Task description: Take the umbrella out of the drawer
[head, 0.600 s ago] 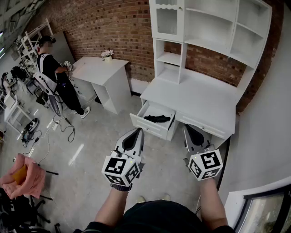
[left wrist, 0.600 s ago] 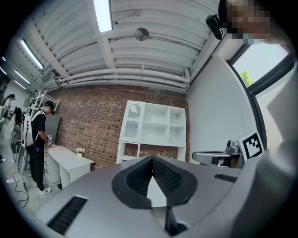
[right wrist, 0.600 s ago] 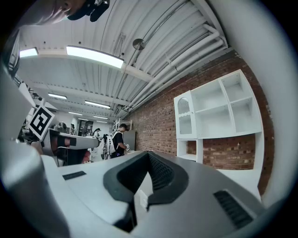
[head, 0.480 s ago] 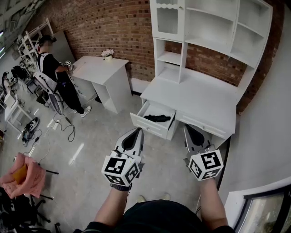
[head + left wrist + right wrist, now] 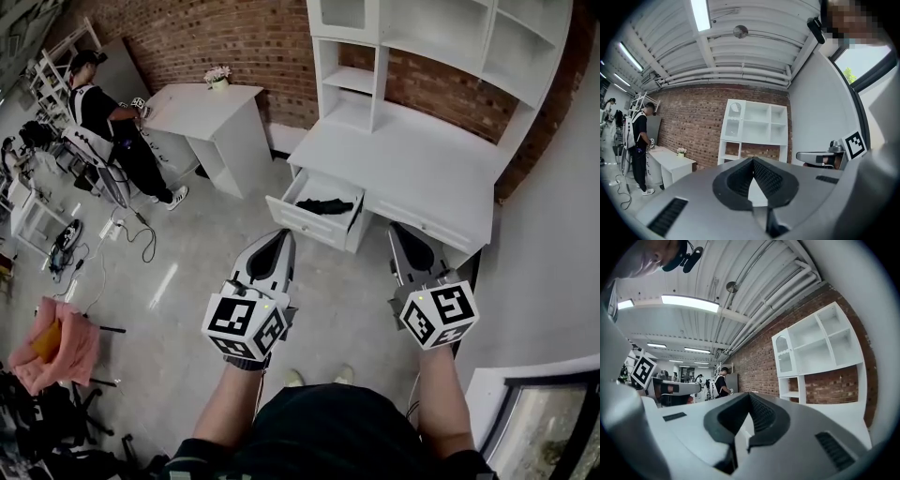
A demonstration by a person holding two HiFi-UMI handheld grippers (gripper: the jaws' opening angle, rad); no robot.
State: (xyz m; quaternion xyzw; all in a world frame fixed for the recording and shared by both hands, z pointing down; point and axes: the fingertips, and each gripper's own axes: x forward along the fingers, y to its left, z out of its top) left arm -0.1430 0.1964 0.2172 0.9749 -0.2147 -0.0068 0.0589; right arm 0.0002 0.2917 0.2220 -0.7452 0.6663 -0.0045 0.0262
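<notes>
A white desk (image 5: 422, 164) with open shelves (image 5: 352, 80) on top stands against a brick wall (image 5: 244, 37). Its left drawer (image 5: 302, 223) is pulled out, and a black umbrella (image 5: 324, 205) lies inside. The left gripper (image 5: 284, 235) and right gripper (image 5: 394, 229) are held side by side above the grey floor (image 5: 192, 272), pointing toward the desk but well short of it, each with its jaws drawn to a closed point and nothing in them. At the left, a person (image 5: 105, 127) stands beside a smaller white table (image 5: 202, 101) bearing a small flowerpot (image 5: 217, 77). A pink cloth (image 5: 58, 345) lies at the lower left.
</notes>
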